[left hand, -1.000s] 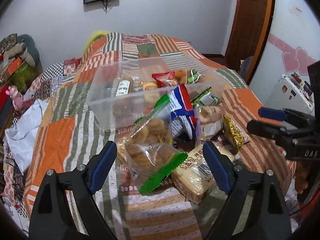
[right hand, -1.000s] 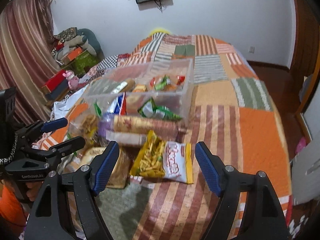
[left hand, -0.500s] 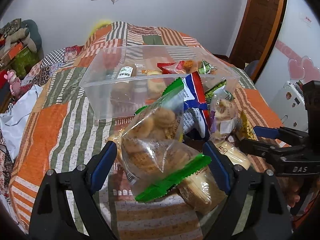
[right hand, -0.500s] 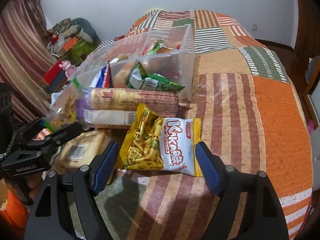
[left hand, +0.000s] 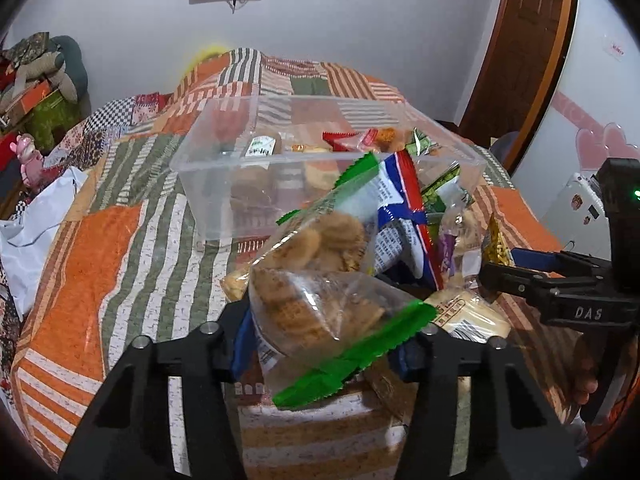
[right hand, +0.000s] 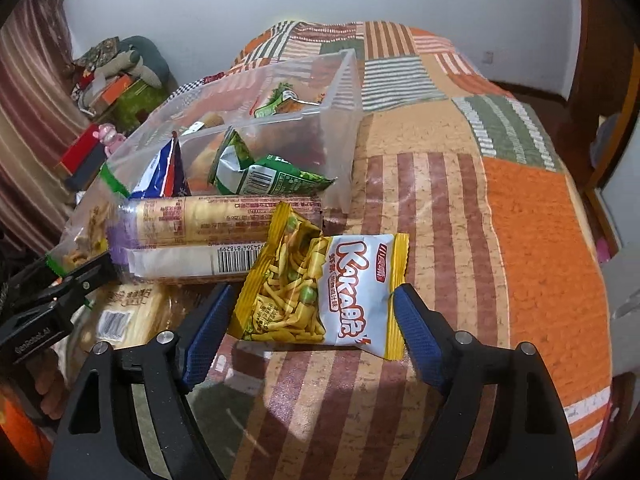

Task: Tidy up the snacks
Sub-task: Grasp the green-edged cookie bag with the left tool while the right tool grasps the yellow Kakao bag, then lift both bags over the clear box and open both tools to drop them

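Observation:
A clear cookie bag (left hand: pixel 312 304) with green sealed ends lies on the snack pile. My left gripper (left hand: pixel 322 348) is closing on it, and the blue pads press its lower part from both sides. In the right wrist view a yellow-and-white snack packet (right hand: pixel 320 296) lies flat on the quilt between the fingers of my right gripper (right hand: pixel 312 328). Those jaws are opening, and the pads stand at the packet's two ends without squeezing it. Behind the pile a clear plastic box (left hand: pixel 208 184) holds several small snacks.
More snacks lie before the box: a blue-white-red packet (left hand: pixel 396 208), a green packet (right hand: pixel 272 180), two long cracker rolls (right hand: pixel 192 220) and a bread pack (right hand: pixel 124 308). The striped quilt (right hand: pixel 540 260) stretches right. A white bag (left hand: pixel 36 224) lies at the left edge.
The left jaws have closed from wide apart onto the cookie bag. Both grippers have sunk nearer the snacks, and the yellow packet now lies between the right fingers.

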Demonstrator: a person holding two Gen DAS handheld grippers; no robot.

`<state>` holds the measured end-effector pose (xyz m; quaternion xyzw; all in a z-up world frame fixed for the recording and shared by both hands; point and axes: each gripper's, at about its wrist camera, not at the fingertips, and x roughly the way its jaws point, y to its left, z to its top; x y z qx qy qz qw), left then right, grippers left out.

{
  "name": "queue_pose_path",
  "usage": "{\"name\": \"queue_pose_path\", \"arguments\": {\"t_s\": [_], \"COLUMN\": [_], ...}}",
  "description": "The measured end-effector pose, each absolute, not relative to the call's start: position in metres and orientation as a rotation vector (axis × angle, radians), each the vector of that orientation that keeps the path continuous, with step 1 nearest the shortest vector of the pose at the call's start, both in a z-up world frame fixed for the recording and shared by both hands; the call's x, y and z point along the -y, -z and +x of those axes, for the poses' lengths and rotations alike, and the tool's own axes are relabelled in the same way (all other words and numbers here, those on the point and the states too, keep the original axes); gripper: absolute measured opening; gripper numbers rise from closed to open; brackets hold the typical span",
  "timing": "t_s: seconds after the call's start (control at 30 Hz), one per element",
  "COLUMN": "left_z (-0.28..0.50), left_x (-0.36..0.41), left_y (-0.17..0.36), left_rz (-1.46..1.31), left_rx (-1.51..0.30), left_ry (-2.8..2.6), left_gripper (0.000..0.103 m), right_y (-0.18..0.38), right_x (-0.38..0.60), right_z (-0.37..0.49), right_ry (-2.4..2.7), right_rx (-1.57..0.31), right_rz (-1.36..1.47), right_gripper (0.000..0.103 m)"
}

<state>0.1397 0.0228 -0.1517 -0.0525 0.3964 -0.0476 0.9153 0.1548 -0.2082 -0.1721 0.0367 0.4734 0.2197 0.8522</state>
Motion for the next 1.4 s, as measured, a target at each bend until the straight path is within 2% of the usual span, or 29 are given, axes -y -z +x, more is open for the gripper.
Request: {"name": "queue_pose_path", "arguments": {"t_s": [0.23,0.4,0.53,0.57,0.8,1.07,1.4], "left_z": [0.131,0.127,0.125,0.124,0.12,0.113,0.12], "left_x": [-0.024,-0.023,-0.024,-0.025,-0.03,-0.036,-0.04], "left_y": [0.141,0.136,0.132,0.131,0.126,0.111,0.092], "left_rz": [-0.094,-0.102,-0.102,-0.103,-0.116,-0.119,-0.11], "left_rx": [-0.784,-0.772,-0.756,-0.754,-0.74,-0.706,-0.679], "left_ry": [0.097,0.095,0.094,0.094,0.078,0.056,0.038], "left_gripper": [0.045,0.045,0.045,0.045,0.045,0.045,0.045], "right_y": [0.175,0.179,0.179,0.178,0.174,0.164,0.115], "right_x": [0.214,0.208,0.204,0.204,0.218,0.233,0.226], "right_z": [0.158,0.162,0.161,0.161,0.16,0.152,0.147], "right_ry": [-0.44,-0.423,-0.409,-0.408,-0.399,-0.384,-0.396], "right_rx": [-1.021,-1.015,-1.005,-1.004,-0.993,-0.962,-0.803], "right_rz": [0.079,0.029,0.002,0.002,0.049,0.072,0.022], "right_gripper": [0.089,0.089,0.079,0.069,0.055,0.053,0.053]}}
